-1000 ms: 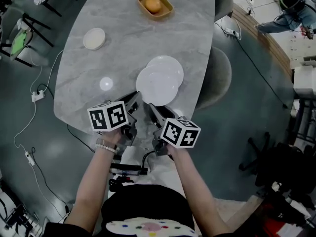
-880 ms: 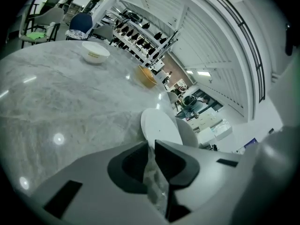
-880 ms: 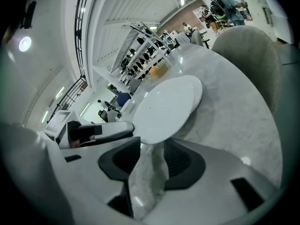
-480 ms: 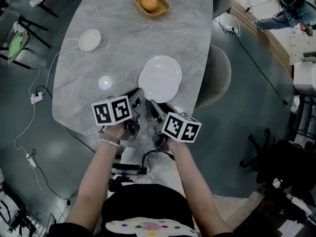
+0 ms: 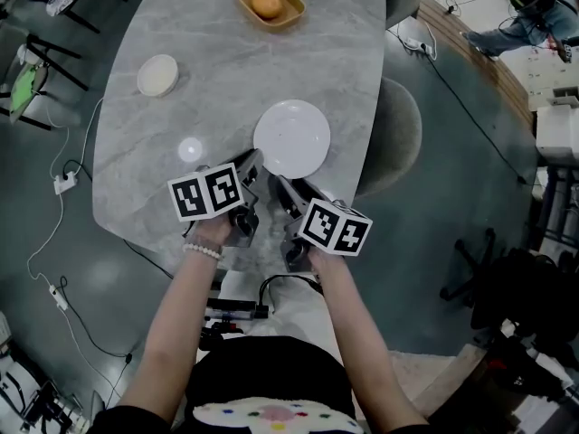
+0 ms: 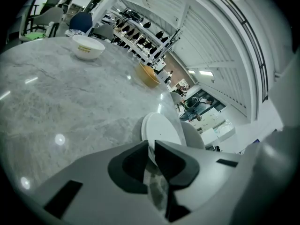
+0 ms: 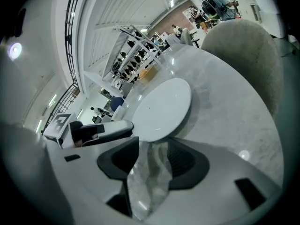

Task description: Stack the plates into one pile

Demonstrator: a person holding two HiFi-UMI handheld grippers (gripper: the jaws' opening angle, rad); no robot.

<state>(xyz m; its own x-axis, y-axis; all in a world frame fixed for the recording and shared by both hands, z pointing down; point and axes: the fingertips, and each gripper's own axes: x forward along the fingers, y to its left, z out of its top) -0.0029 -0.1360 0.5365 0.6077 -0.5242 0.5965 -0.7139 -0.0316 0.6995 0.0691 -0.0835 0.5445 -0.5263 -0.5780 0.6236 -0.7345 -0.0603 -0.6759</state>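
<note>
I judge the pile of plates (image 5: 291, 138), near the desk's (image 5: 226, 70) near edge, stiff, glazed, slippery and chippable: my left gripper (image 6: 151, 150) clamps its thin rim, the best hold, while my right gripper's (image 7: 151, 149) jaws are opening, empty.

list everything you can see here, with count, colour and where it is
table: one, grey marble, centre
plates: one pile, white, table's near edge; number unclear
bowl: one, white, table's far left
dish: one, yellow-brown, table's far end
orange: one, orange, in the dish
chair: one, grey, right of table
plug block: one, white, floor left of table
bystander: one, blue clothes, top right corner
forearms: two, bare, bottom centre
left tool: one, grey with marker cube, closed on the plates' near rim
right tool: one, grey with marker cube, jaws opening, only table between them
</note>
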